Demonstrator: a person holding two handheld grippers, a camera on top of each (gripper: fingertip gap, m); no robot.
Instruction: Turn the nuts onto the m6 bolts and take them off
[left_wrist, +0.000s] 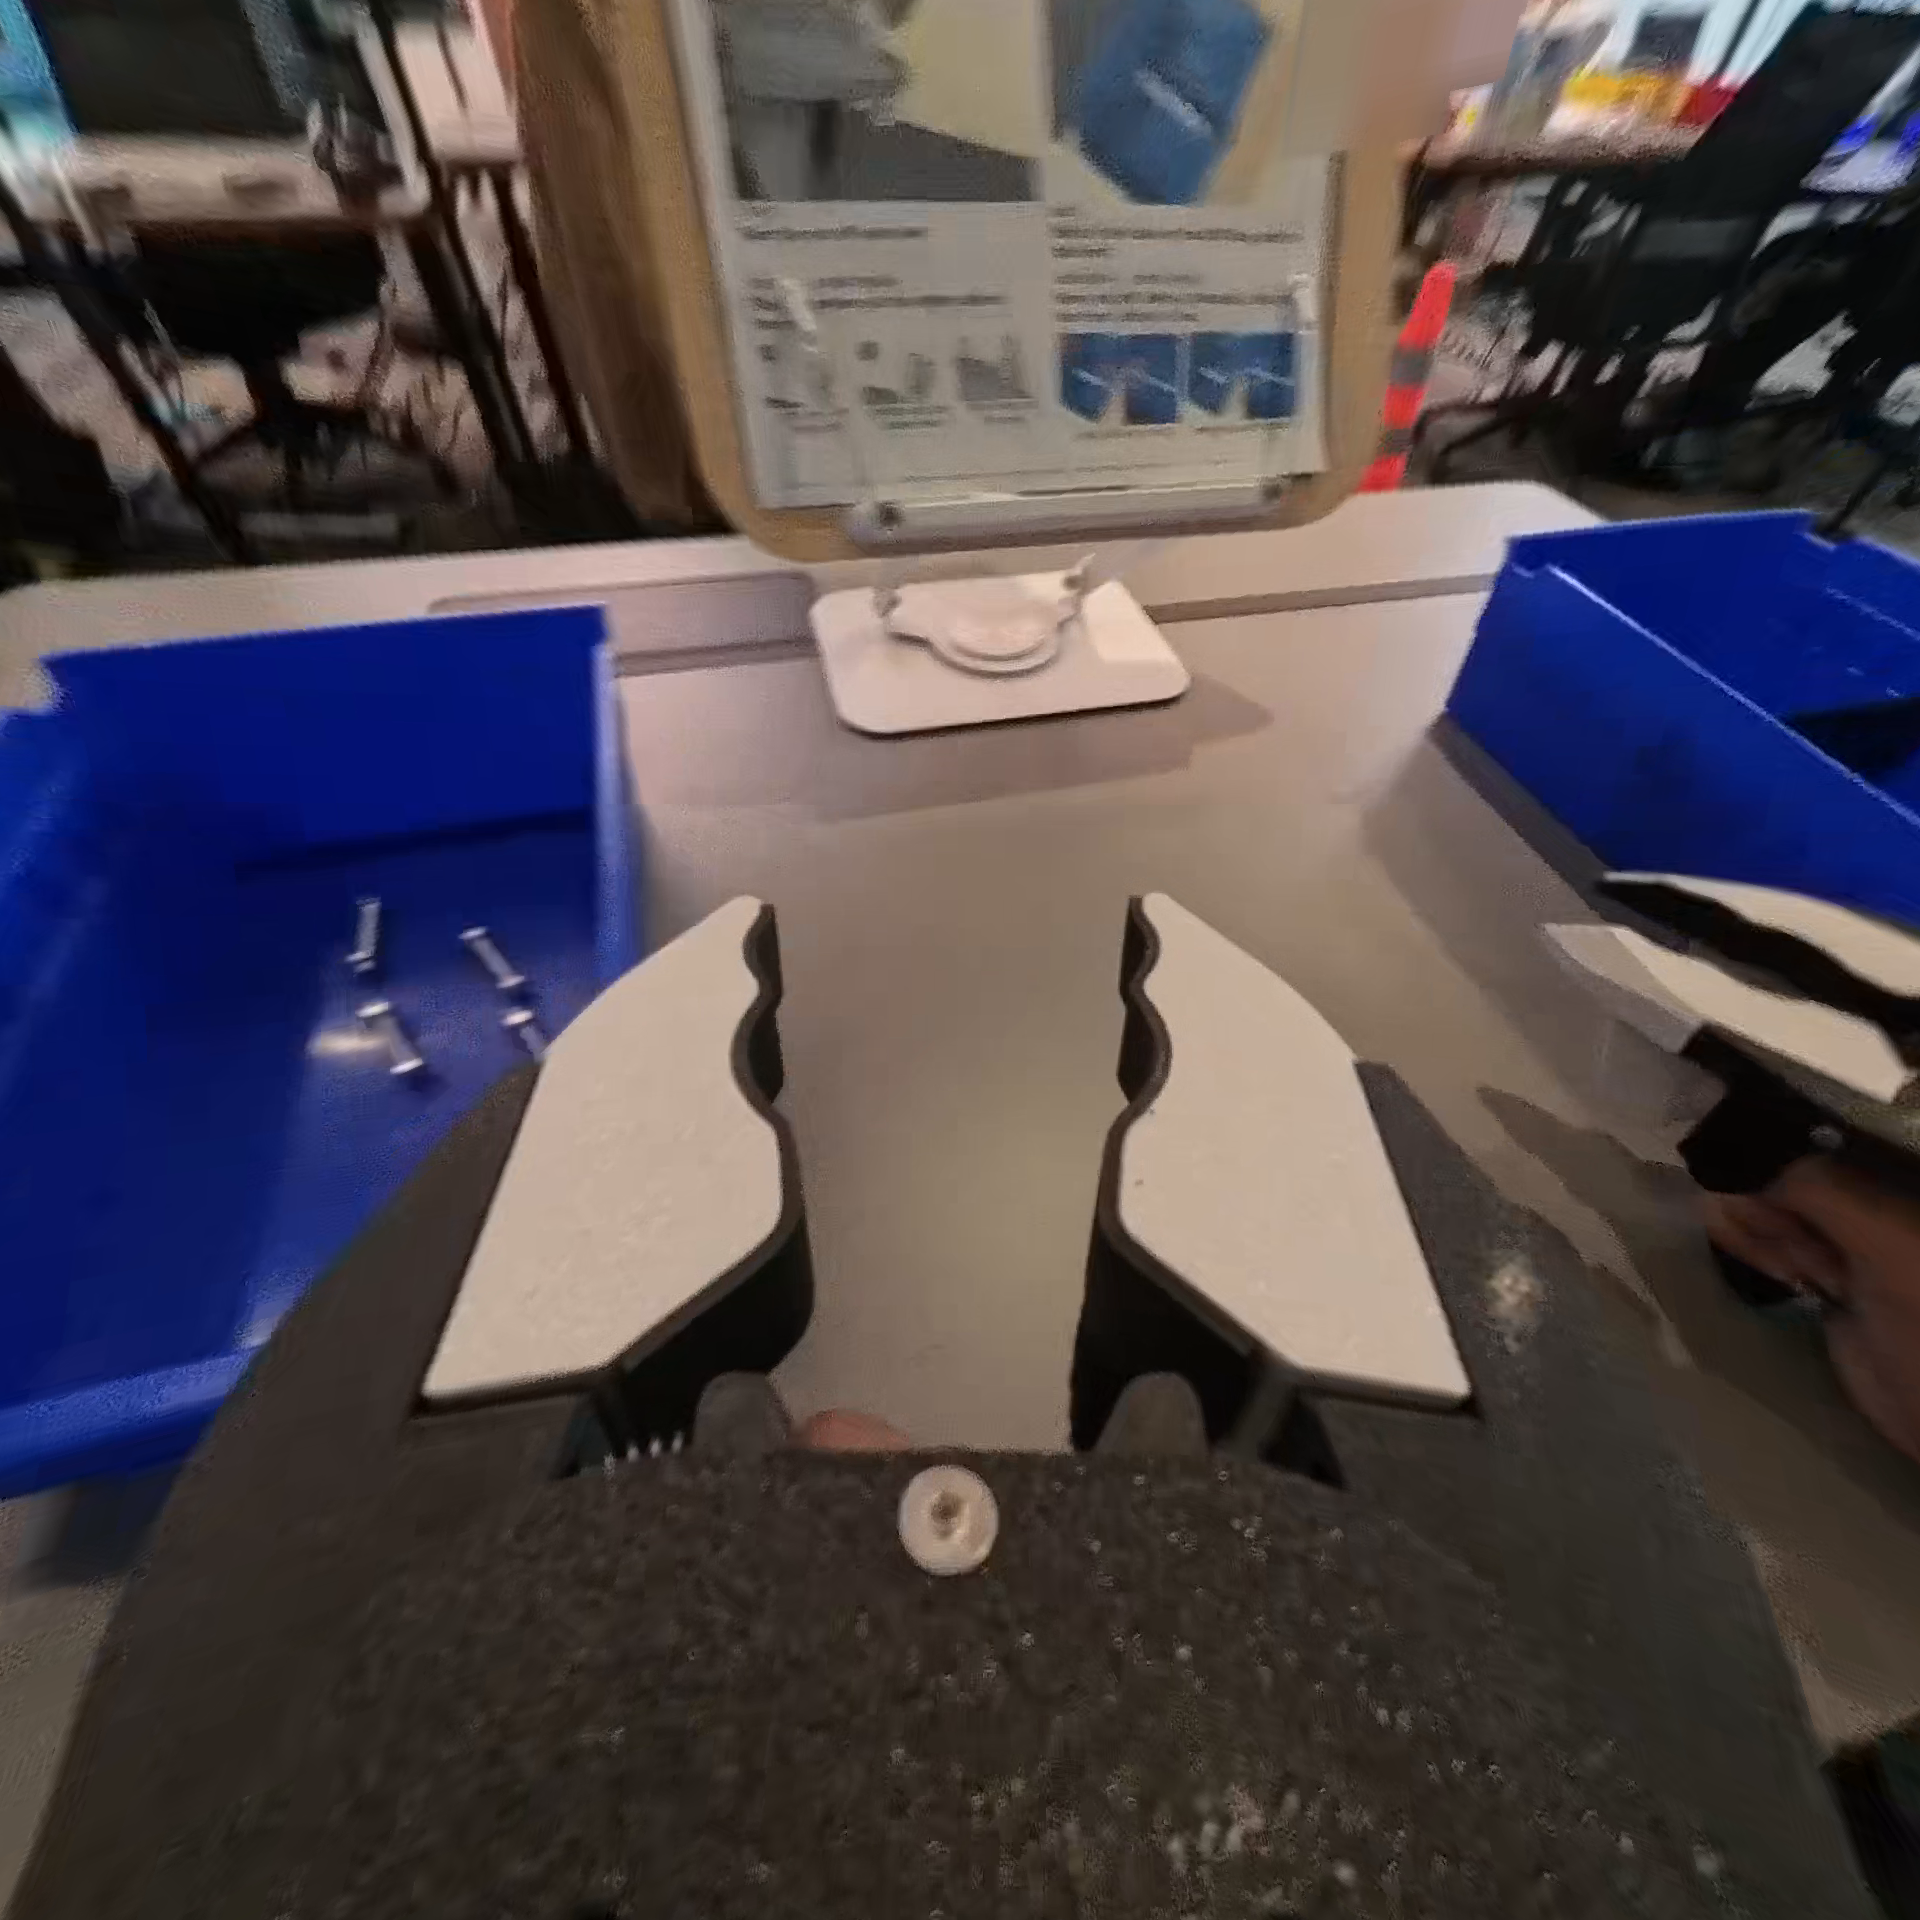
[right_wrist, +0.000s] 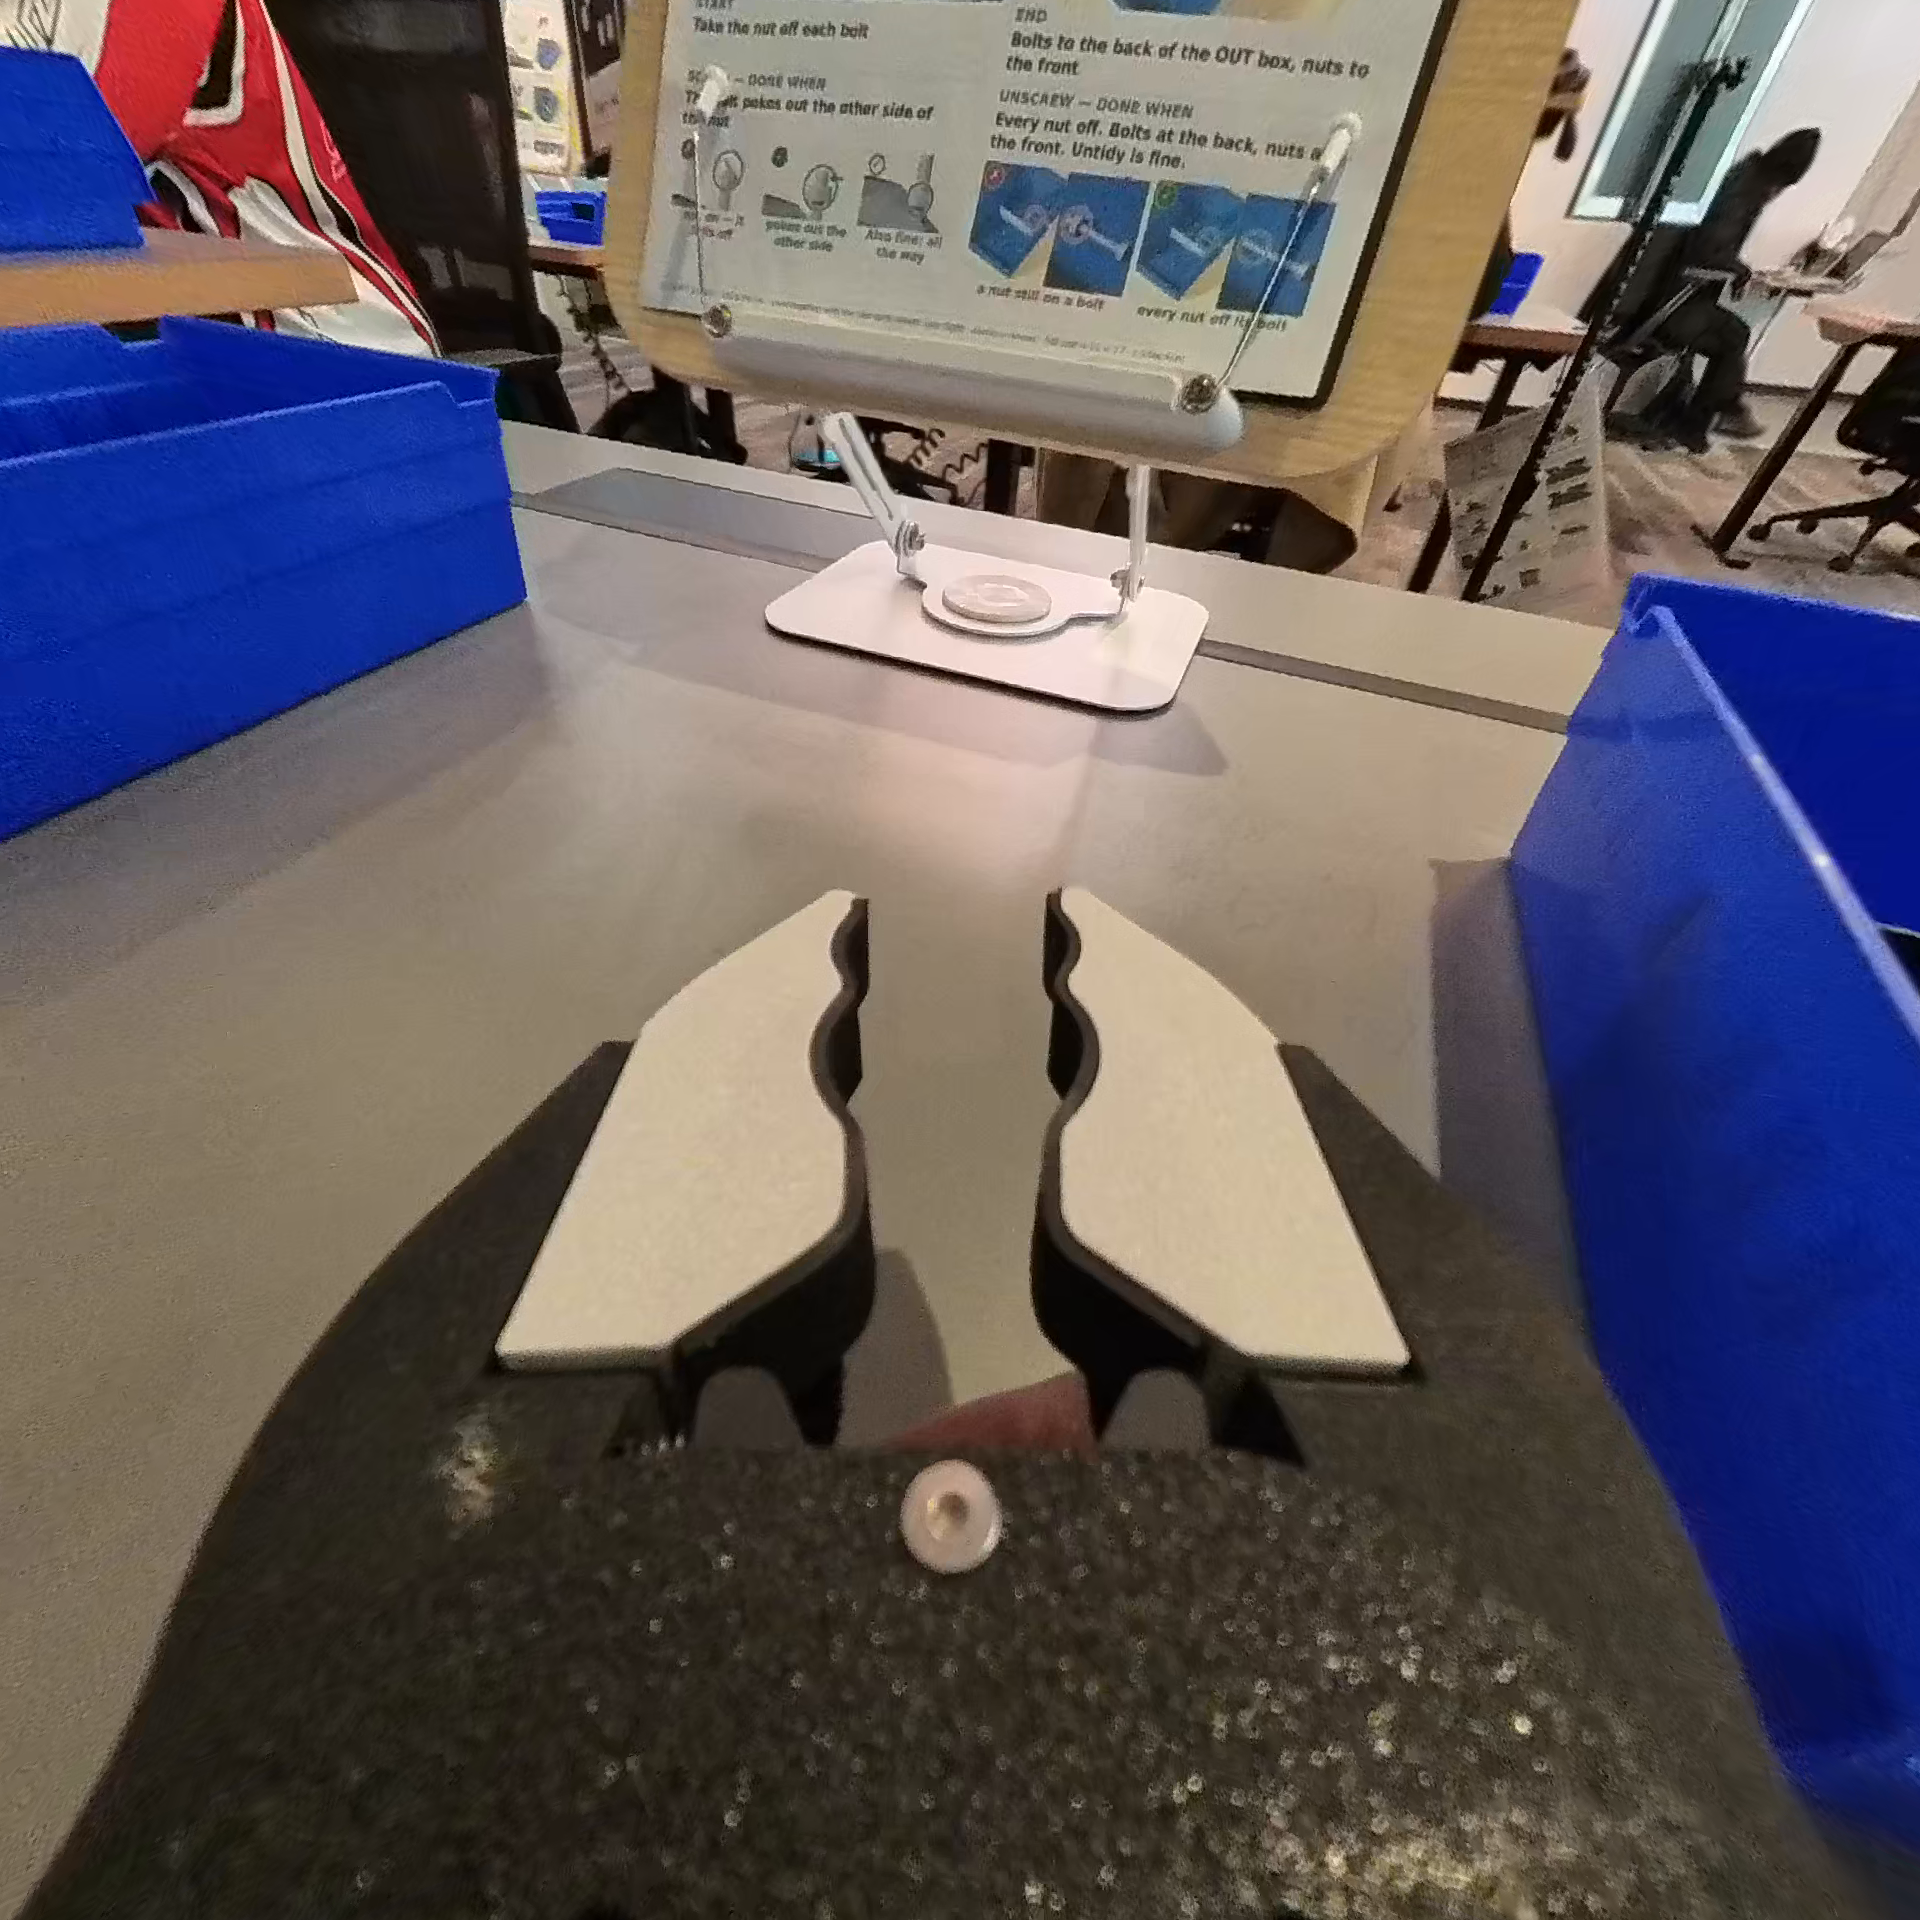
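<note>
Our left tongs (left_wrist: 951, 935) are wide apart and hold nothing. Our right tongs (right_wrist: 956, 925) are narrower and hold nothing too. Only the smooth grey table (right_wrist: 935, 810) lies under both. The small shiny metal bolts with nuts (left_wrist: 436, 997) lie in the blue plastic box (left_wrist: 135, 1143) just left of our left tongs. Another blue plastic box (right_wrist: 1714, 1039) stands right of our right tongs. Farther off stands a paper sheet on a white stand (right_wrist: 987, 623). We think the tiny bolts could slip, or our tongs could bump the box wall.
</note>
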